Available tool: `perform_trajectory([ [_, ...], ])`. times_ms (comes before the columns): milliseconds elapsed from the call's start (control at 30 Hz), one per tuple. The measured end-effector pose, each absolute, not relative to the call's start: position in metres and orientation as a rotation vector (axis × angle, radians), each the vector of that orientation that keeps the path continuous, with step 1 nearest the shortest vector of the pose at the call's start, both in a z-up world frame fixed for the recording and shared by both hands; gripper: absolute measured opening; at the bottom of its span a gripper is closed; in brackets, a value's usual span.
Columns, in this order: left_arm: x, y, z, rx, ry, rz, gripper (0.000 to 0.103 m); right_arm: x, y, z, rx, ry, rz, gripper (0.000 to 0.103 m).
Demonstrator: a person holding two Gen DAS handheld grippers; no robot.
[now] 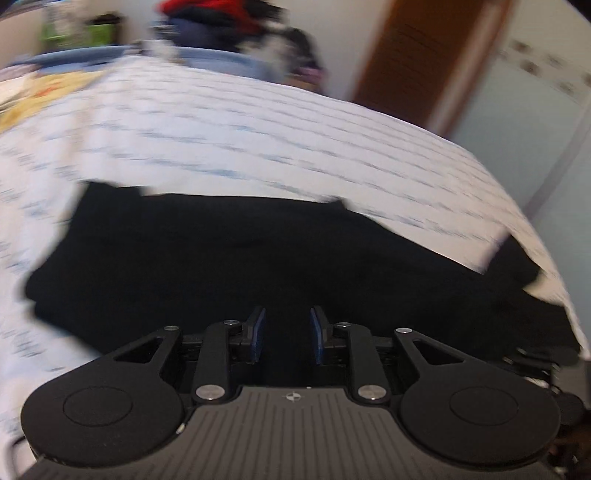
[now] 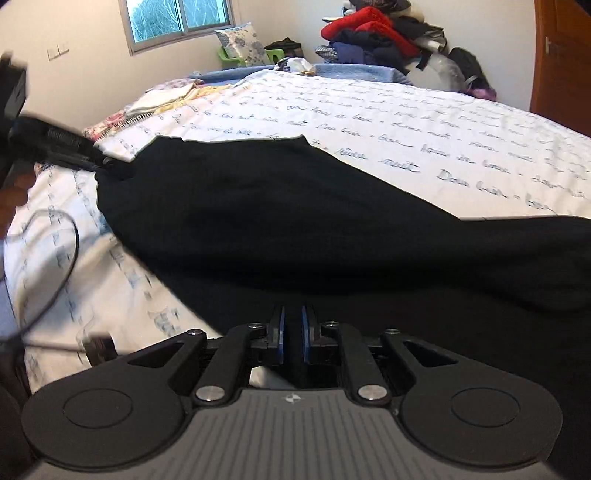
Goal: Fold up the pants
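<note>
Black pants (image 1: 258,251) lie spread on a white bedspread with blue handwriting print (image 1: 221,129). In the blurred left wrist view my left gripper (image 1: 288,332) is just above the near edge of the pants, its blue pads apart with dark cloth behind the gap; no cloth is visibly pinched. In the right wrist view the pants (image 2: 295,206) stretch across the bed. My right gripper (image 2: 291,332) has its pads nearly together with black cloth between them. The left gripper (image 2: 107,162) also shows there, at the far left corner of the pants.
A pile of clothes (image 2: 376,37) sits beyond the far end of the bed. A pillow (image 2: 240,42) and window (image 2: 181,18) are at the back wall. A wooden door (image 2: 561,59) stands at the right. A cable (image 2: 55,258) lies on the bedspread (image 2: 406,122) at left.
</note>
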State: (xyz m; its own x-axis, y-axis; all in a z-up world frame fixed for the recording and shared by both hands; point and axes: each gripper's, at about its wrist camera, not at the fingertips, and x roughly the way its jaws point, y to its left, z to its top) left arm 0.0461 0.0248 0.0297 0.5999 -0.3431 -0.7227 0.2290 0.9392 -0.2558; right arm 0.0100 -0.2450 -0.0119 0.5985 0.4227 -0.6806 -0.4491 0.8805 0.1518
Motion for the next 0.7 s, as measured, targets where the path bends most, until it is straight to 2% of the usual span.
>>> perform_trajectory([
  [100,0.046,-0.024,0.022,-0.069,0.870,-0.523,0.039,-0.004,-0.259,-0.002,0.001,0.716,0.444,0.010],
  [233,0.038,-0.073,0.011,0.078,0.802,-0.661,0.055,-0.012,-0.289,-0.001,0.043,0.690,0.259,0.010],
  [333,0.039,-0.094,0.000,0.156,0.794,-0.710,0.056,-0.017,-0.305,-0.013,0.040,0.748,0.188,0.010],
  [533,0.052,-0.114,-0.015,0.200,0.823,-0.701,0.056,-0.024,-0.321,-0.006,0.137,0.657,0.088,0.010],
  [700,0.056,-0.127,-0.020,0.203,0.835,-0.727,0.051,0.005,-0.329,0.010,0.159,0.587,0.077,0.010],
])
